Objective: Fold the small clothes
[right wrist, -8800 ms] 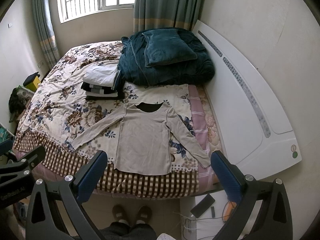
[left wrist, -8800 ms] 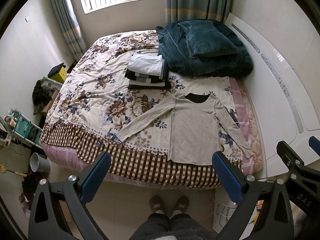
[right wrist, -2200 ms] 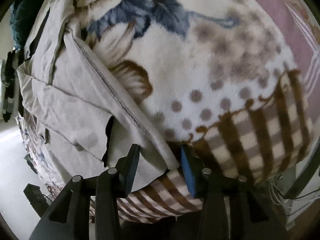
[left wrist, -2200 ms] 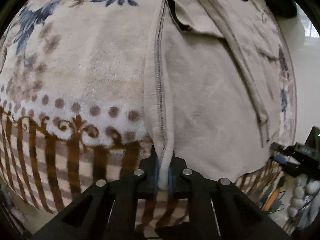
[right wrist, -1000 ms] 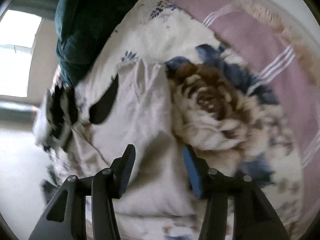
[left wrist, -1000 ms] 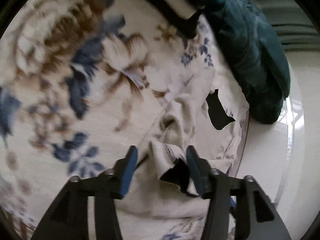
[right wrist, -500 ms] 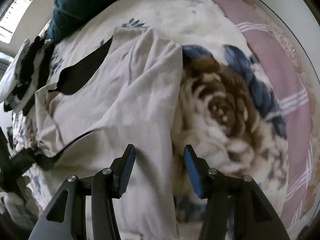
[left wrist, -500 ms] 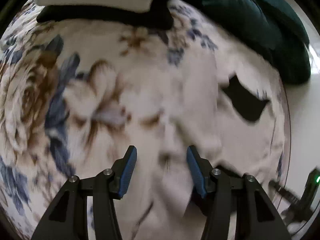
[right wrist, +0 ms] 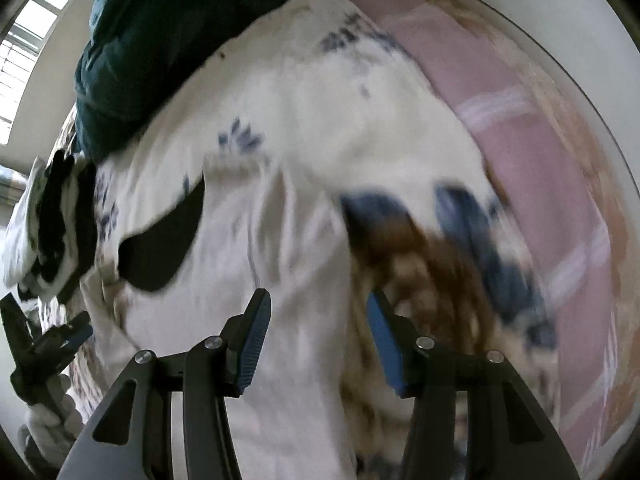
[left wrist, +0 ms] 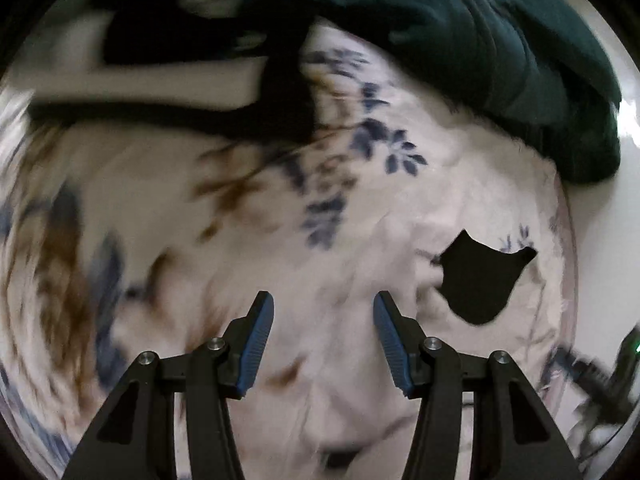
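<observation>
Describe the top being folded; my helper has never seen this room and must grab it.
On the floral bedspread, below the dark teal duvet, lies the pale beige top. Unlike the black-and-white stack beside it, it is plain, with a black-lined neck opening.

Beige long-sleeved top (left wrist: 360,380) lay on the floral bedspread, rumpled and creased, pale fabric bunched beneath my view. Its black-lined neck opening (left wrist: 480,280) faced up, gaping toward the teal quilt. From my right-hand view the top (right wrist: 256,320) spread leftward, one seam running down it; details blurred.
</observation>
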The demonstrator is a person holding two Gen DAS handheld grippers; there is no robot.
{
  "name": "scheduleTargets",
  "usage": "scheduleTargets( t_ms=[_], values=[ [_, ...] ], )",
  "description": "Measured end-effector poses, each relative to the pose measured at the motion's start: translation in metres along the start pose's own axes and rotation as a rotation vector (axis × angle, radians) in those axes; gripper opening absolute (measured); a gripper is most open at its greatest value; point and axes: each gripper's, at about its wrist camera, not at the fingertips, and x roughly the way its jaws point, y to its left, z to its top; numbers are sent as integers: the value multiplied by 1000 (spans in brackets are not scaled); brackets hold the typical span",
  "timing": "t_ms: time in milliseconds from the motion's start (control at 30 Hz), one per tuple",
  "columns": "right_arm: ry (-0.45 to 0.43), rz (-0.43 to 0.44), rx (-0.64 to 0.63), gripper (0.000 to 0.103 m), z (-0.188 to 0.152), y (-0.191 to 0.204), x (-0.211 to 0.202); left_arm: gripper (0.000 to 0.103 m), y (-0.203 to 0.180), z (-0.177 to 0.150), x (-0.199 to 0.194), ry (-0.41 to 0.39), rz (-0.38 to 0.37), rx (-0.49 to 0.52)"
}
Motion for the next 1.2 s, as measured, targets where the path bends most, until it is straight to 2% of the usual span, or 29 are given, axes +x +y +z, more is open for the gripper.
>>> scheduleTargets(
  t_ms=[100, 233, 333, 400, 533, 667, 733, 767, 800, 833, 967, 1200],
  values=[
    [-1, -16, -21, 52, 34, 17, 20, 49, -22, 23, 29, 45, 34, 116],
    [32, -60, -111, 52, 74, 46, 52, 49, -40, 39, 57, 87, 65, 215],
    [122, -70, -172, 53, 93, 64, 83, 49, -49, 48, 63, 76, 84, 277],
    [156, -84, -188, 53, 96, 69, 94, 49, -52, 52, 60, 84, 84, 286],
    [152, -97, -212, 53, 99, 74, 94, 49, -53, 57, 44, 55, -47, 299],
    [159, -102, -222, 53, 98, 71, 94, 49, -64, 57, 72, 151, 2, 418],
    [166, -98, -219, 51, 99, 69, 97, 49, -72, 54, 74, 134, 28, 476],
    [160, -96, -218, 47, 97, 68, 97, 45, -76, 53, 72, 120, 32, 498],
    [147, -90, -223, 28, 97, 69, 95, 18, -80, 51, 68, 96, 23, 521],
    [125, -94, -237, 12, 96, 73, 93, 3, -84, 49, 64, 78, 13, 540],
    [55, -65, -255, 10, 88, 82, 79, 3, -97, 38, 46, 4, -10, 582],
    [-63, -24, -216, 9, 62, 77, 30, 2, -87, 26, -16, -132, -74, 491]
  ],
)
